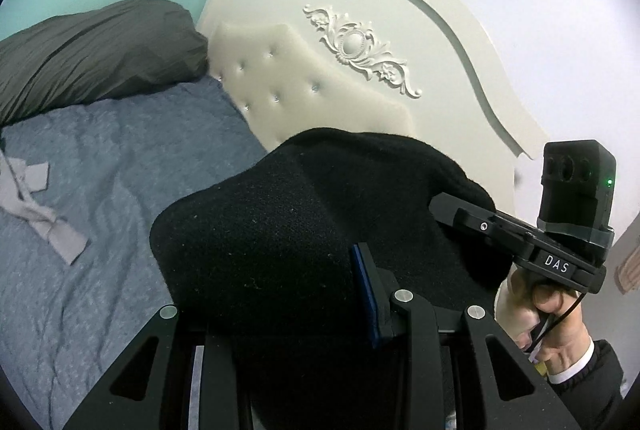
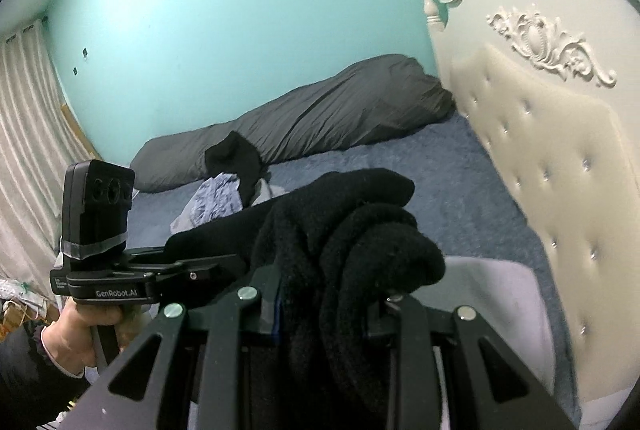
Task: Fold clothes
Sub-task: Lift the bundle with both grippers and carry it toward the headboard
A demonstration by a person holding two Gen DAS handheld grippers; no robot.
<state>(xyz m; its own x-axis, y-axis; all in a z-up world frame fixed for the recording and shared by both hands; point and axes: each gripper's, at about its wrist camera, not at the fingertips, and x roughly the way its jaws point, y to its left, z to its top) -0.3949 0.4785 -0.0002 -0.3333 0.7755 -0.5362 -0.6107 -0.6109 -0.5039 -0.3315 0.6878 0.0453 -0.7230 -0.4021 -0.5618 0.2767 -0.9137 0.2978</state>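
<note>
Bunching black fleece garment (image 2: pixel 352 230) betw both grippers' jaws, above bed (image 2: pixel 460 181).

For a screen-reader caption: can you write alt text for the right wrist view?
A black fleecy garment hangs bunched in the right gripper, with the left gripper gripping its other end above a bed with a blue cover. Behind lie a clothes pile, a grey pillow, a cream tufted headboard and a teal wall.

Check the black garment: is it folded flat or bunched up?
Bunched, not folded. The black garment hangs in rolled lumps between both hand-held grippers, left and right, lifted off the bed.
</note>
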